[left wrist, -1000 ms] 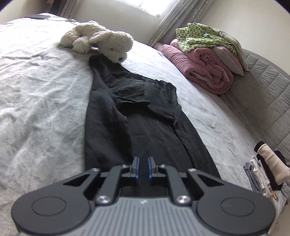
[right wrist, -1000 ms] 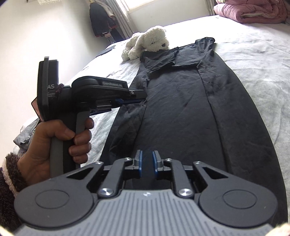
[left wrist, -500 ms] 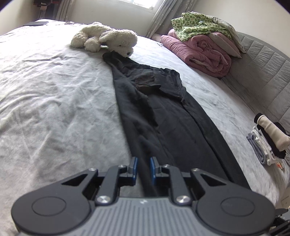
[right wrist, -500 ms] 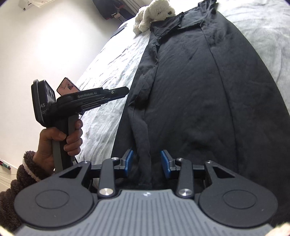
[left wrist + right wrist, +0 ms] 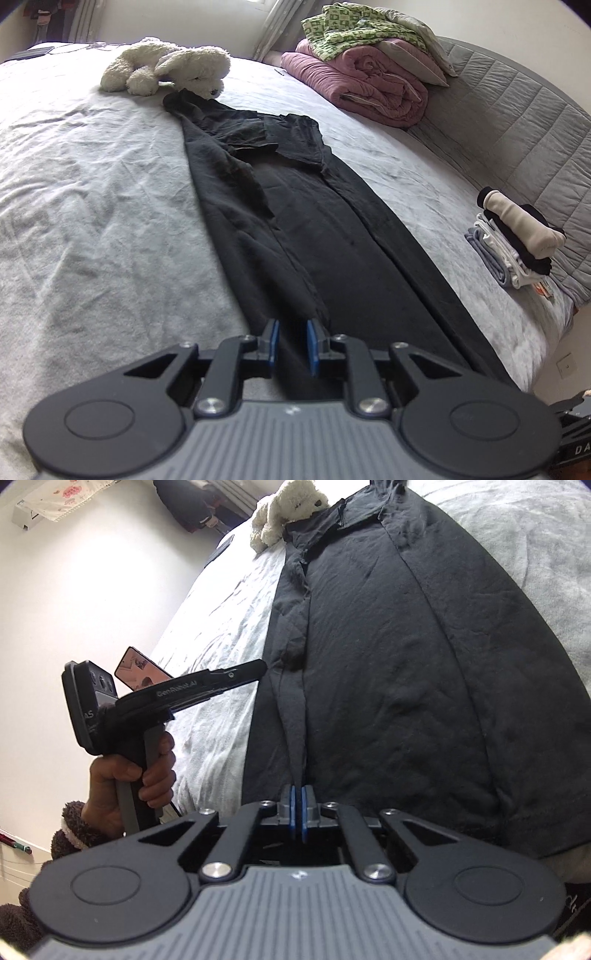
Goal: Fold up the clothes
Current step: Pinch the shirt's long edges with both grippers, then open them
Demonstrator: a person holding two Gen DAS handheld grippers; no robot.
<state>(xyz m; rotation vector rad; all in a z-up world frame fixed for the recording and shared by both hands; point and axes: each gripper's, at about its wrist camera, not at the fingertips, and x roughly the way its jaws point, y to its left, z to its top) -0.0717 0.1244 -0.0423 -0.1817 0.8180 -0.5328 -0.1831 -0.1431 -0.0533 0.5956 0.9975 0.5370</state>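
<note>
**Right gripper pinches the near hem; the garment's length runs straight ahead**

The black garment (image 5: 388, 657) lies flat on the bed (image 5: 92, 192), its long axis stretching directly away from both tools toward the plush dog (image 5: 173, 66). The right gripper (image 5: 298, 812) has its 2 blue pads pressed together on a ridge of fabric at the near edge. The left gripper (image 5: 291, 345) stands narrowly parted over the same end, with dark cloth between its pads; whether they press on it I cannot tell. Likely next: carrying this near end forward along that axis.

left gripper (image 5: 291, 341) hangs slightly parted over a long black garment (image 5: 325, 236) on the bed (image 5: 92, 206).
</note>
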